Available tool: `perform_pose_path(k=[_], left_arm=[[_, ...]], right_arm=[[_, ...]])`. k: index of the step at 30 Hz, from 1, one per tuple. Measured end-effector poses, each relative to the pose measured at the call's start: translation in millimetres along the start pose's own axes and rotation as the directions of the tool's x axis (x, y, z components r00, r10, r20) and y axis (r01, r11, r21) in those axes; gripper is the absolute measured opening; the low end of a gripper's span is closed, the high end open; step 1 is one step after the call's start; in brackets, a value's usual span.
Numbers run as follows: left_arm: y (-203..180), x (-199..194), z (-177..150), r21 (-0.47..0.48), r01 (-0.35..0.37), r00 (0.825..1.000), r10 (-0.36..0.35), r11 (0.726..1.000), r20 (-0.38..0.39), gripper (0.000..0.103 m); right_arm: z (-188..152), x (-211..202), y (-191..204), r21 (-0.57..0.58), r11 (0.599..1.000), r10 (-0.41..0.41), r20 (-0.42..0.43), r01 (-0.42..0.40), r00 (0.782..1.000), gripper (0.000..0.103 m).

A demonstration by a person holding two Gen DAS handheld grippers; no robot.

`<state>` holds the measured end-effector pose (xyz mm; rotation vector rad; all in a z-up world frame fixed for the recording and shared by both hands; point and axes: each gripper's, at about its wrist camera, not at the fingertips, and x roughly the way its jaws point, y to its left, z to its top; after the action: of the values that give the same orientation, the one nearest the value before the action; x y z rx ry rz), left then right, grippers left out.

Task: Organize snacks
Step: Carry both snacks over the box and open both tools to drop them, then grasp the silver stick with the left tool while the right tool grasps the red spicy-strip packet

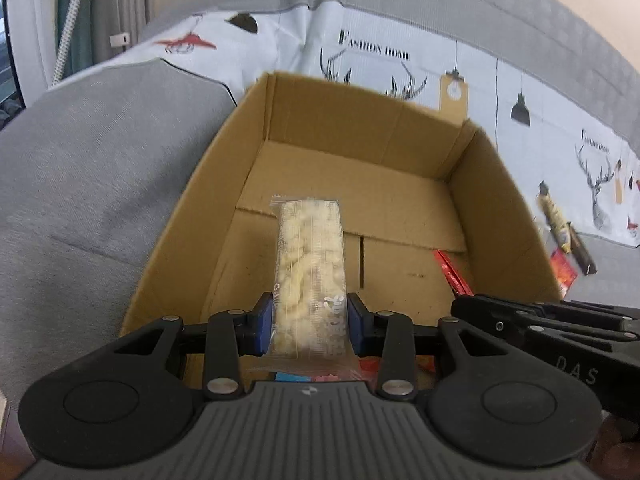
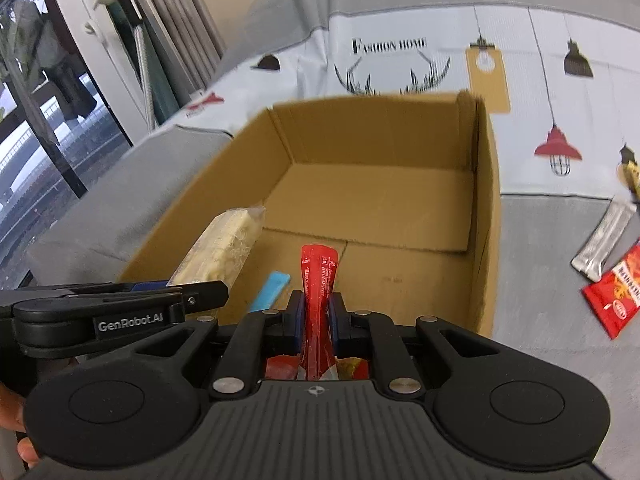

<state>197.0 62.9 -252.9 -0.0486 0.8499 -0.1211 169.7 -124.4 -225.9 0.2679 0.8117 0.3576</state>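
Observation:
An open brown cardboard box (image 1: pixel 340 128) (image 2: pixel 380 136) sits on a grey bed. My left gripper (image 1: pixel 311 322) is shut on a clear packet of pale yellow puffed snack (image 1: pixel 310 256), which sticks out over the box floor; the same packet (image 2: pixel 224 248) shows at the left of the right wrist view. My right gripper (image 2: pixel 316 316) is shut on a thin red snack stick (image 2: pixel 318 280) above the box's near side, and its tip (image 1: pixel 452 272) shows in the left wrist view. A light blue packet (image 2: pixel 272 290) lies just inside the box's near edge.
On the bed right of the box lie loose snacks: a silver wrapper (image 2: pixel 604 240), a red packet (image 2: pixel 620 292), a yellow one (image 2: pixel 632 174); a dark bar (image 1: pixel 582 252) and red packet (image 1: pixel 562 272) too. A printed sheet (image 1: pixel 400 52) lies behind. A window (image 2: pixel 40 120) stands left.

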Motion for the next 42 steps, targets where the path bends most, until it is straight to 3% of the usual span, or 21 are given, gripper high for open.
perform_pose_path(k=[7, 9, 11, 13, 14, 16, 18, 20, 27, 31, 35, 38, 42], left_arm=[[2.6, 8.7, -1.8, -0.013, -0.002, 1.000, 0.002, 1.000, -0.019, 0.042], [5.6, 2.1, 1.7, -0.043, -0.028, 1.000, 0.027, 0.999, -0.010, 0.054], [7.1, -6.0, 6.7, -0.072, -0.008, 1.000, 0.007, 0.997, -0.015, 0.087], [5.9, -18.4, 10.1, -0.093, 0.017, 1.000, -0.017, 0.996, 0.006, 0.088], [2.5, -24.9, 11.3, -0.085, 0.020, 1.000, -0.019, 0.996, 0.022, 0.091], [-7.5, -36.6, 12.4, -0.062, 0.019, 0.999, -0.016, 0.998, 0.052, 0.099], [-19.0, -47.9, 11.9, -0.040, 0.040, 0.995, -0.036, 0.998, 0.091, 0.101], [-34.5, -56.6, 11.5, -0.025, 0.078, 0.990, -0.074, 0.997, 0.122, 0.103], [-106.7, -58.4, 11.5, 0.061, 0.202, 0.968, -0.209, 0.977, 0.139, 0.103], [-158.9, -47.4, 10.7, 0.163, 0.216, 0.960, -0.240, 0.963, 0.146, 0.103], [-204.1, -35.0, 14.7, 0.249, 0.180, 0.969, -0.216, 0.952, 0.124, 0.103], [-227.2, -23.0, 19.5, 0.268, 0.191, 0.968, -0.227, 0.944, 0.112, 0.103], [-258.9, 9.1, 26.4, 0.335, 0.207, 0.965, -0.248, 0.919, 0.086, 0.103]], right_arm=[[-3.7, 12.1, -0.2, 0.011, 1.000, 0.001, -0.028, -0.001, 1.000, 0.019], [-2.0, 9.5, -5.8, 0.057, 0.998, 0.006, -0.021, -0.005, 1.000, 0.035], [-0.6, 1.9, -10.5, 0.077, 0.996, 0.040, 0.001, -0.040, 0.999, 0.044], [0.3, -7.3, -13.4, 0.082, 0.995, 0.056, 0.014, -0.057, 0.998, 0.050], [0.5, -13.1, -15.7, 0.089, 0.994, 0.065, 0.020, -0.067, 0.998, 0.061], [0.1, -27.5, -22.4, 0.107, 0.992, 0.063, 0.055, -0.069, 0.996, 0.073], [-0.5, -43.8, -33.4, 0.131, 0.988, 0.068, 0.105, -0.081, 0.992, 0.079], [-2.7, -59.0, -47.9, 0.156, 0.985, 0.047, 0.149, -0.071, 0.988, 0.093], [-17.2, -93.4, -126.3, 0.309, 0.951, -0.095, 0.211, 0.026, 0.973, 0.094], [-27.9, -114.5, -173.2, 0.391, 0.917, -0.170, 0.221, 0.073, 0.960, 0.097], [-30.6, -118.2, -214.4, 0.452, 0.884, -0.240, 0.224, 0.118, 0.945, 0.098], [-35.4, -103.4, -244.2, 0.463, 0.875, -0.271, 0.225, 0.143, 0.936, 0.098], [-50.9, -80.8, -282.2, 0.513, 0.843, -0.285, 0.173, 0.160, 0.943, 0.092]])
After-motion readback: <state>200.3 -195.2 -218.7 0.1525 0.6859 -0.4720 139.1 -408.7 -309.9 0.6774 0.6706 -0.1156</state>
